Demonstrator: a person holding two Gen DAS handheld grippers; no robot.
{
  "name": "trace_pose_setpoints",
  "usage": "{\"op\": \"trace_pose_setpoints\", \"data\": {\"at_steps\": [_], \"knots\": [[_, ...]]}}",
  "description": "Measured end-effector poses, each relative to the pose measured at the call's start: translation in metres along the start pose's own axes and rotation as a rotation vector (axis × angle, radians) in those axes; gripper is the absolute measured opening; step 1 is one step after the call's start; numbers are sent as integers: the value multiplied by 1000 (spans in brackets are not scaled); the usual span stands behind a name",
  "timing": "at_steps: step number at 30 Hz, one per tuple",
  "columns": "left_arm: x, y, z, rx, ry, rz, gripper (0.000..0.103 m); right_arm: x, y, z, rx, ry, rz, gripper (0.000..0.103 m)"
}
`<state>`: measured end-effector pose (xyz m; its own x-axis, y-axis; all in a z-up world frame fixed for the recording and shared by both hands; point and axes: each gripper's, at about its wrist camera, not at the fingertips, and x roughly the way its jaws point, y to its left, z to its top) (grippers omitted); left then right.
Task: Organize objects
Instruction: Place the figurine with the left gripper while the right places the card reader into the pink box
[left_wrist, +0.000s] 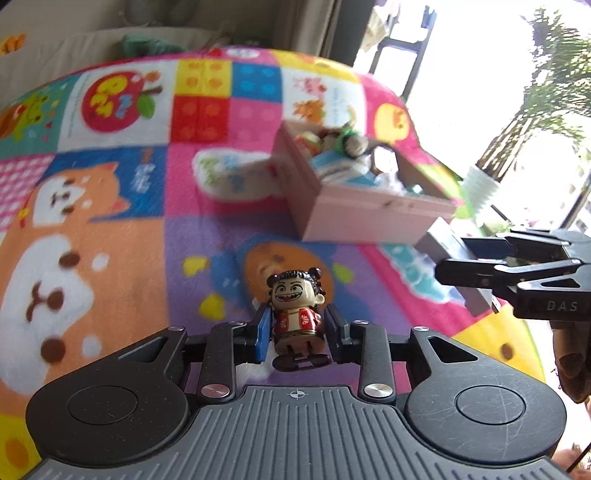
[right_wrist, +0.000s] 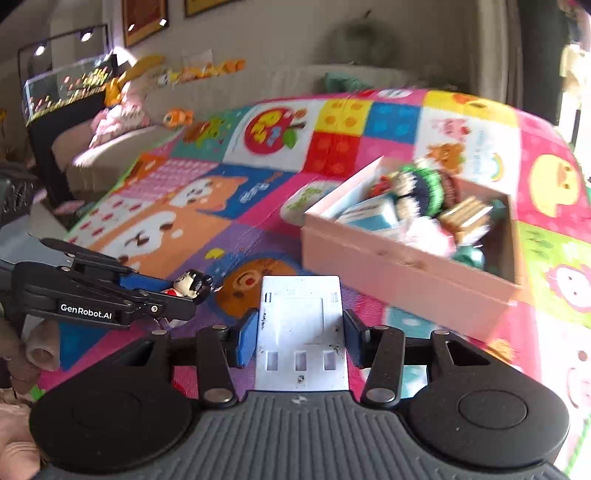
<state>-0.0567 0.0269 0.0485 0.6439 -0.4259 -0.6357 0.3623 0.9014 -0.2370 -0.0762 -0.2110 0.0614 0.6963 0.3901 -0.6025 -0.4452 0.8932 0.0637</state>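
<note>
A bright patchwork play mat (left_wrist: 110, 229) covers the surface. On it sits an open pink box (right_wrist: 399, 269), already crowded with toys. The right gripper (right_wrist: 301, 334) pinches a flat white plastic piece (right_wrist: 301, 332) between its blue pads. The left gripper (left_wrist: 295, 334) is pressed together on a small grinning figurine (left_wrist: 295, 317), held clear of the mat, short of the box. Because the box is so full, either item could perch on the heap and tumble out.

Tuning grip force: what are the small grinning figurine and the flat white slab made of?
Small grinning figurine: likely hard glossy plastic, painted; highlights show on its face. Flat white slab: apparently rigid moulded plastic, matte, scuffed; recessed slots show.
</note>
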Motion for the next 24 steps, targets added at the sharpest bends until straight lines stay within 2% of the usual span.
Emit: {"op": "trace_pose_setpoints", "data": {"at_steps": [4,7,11,13,16,18,20,24], "knots": [[-9,-23,49,76,-100,-28,34,-42,-27,3,81,-122,-65,47],[-2,-36,95,94,-173,-44,34,-60,-45,4,128,-188,-113,47],[43,-46,150,76,-206,-14,35,-65,-58,0,173,-223,-139,47],[78,-47,169,78,-190,-43,35,-63,-63,-3,187,-221,-135,47],[125,-35,182,-13,-121,-40,33,-58,-69,-5,207,-210,-149,47],[135,-26,182,-70,-125,-65,32,-57,-75,-6,220,-209,-166,47],[133,-19,178,-90,-137,-84,32,-56,-81,-6,234,-209,-173,47],[113,-8,162,-103,-172,-77,32,-47,-91,-2,262,-199,-186,47]]}}
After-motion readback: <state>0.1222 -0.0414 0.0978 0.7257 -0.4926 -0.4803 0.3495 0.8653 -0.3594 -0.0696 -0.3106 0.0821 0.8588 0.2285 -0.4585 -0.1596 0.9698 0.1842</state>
